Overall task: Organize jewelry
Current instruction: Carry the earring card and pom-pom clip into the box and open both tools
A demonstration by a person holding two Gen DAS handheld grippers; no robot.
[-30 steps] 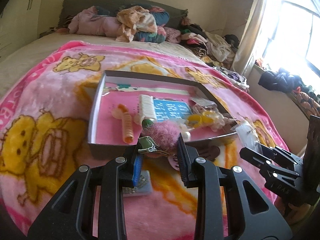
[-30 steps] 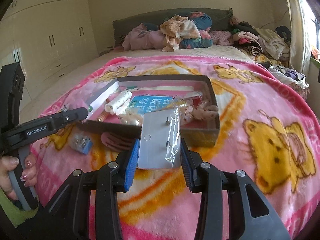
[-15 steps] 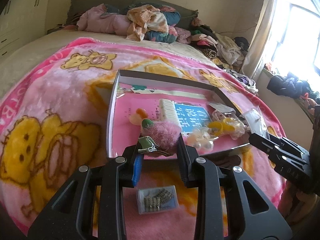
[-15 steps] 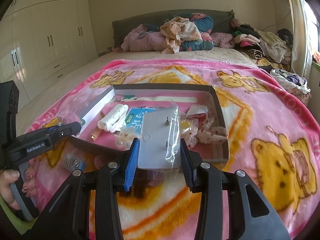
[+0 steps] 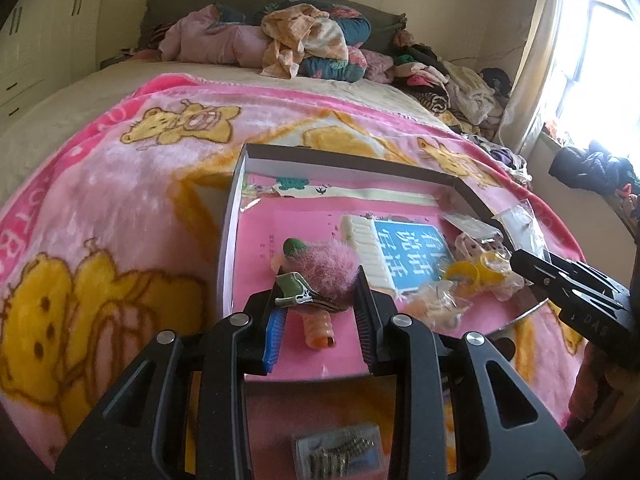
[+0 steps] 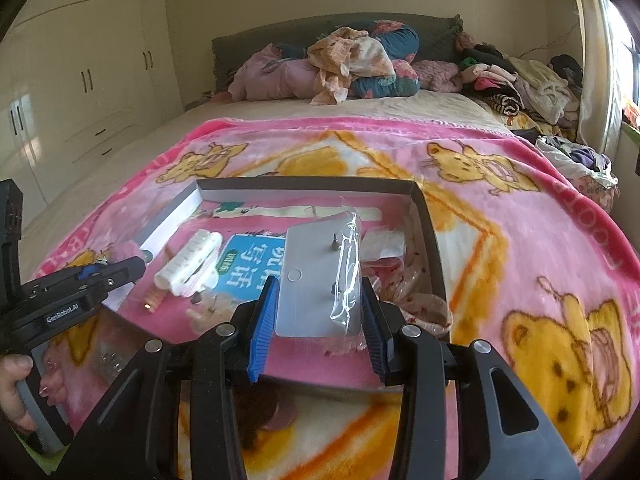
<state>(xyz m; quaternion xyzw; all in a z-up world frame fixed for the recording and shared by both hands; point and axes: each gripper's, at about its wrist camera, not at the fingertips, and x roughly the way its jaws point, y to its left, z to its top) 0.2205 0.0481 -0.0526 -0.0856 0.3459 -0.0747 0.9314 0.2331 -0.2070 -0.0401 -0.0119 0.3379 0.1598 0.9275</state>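
Observation:
A shallow cardboard box (image 5: 239, 184) with a pink lining lies on the pink bear blanket. My left gripper (image 5: 316, 304) hangs over the box's near left part, shut on a fuzzy pink hair clip (image 5: 326, 270) with a green metal clasp. My right gripper (image 6: 318, 312) hovers over the box's near right part, shut on a grey earring card in a clear bag (image 6: 316, 284). Each gripper shows in the other's view: the right gripper (image 5: 560, 280) at the right edge, the left gripper (image 6: 100, 276) at the left, with a hand on its handle.
Inside the box lie a blue card (image 5: 412, 252), a white ribbed piece (image 5: 362, 240), an orange curler (image 5: 318, 328), yellow rings (image 5: 472, 272) and small bags. A clear case of metal clips (image 5: 340, 450) sits on the blanket before the box. Clothes (image 5: 304, 44) are piled at the headboard.
Both grippers have moved forward with their loads, from in front of the box's near wall to over its inside. The clip case now lies behind the left fingertips.

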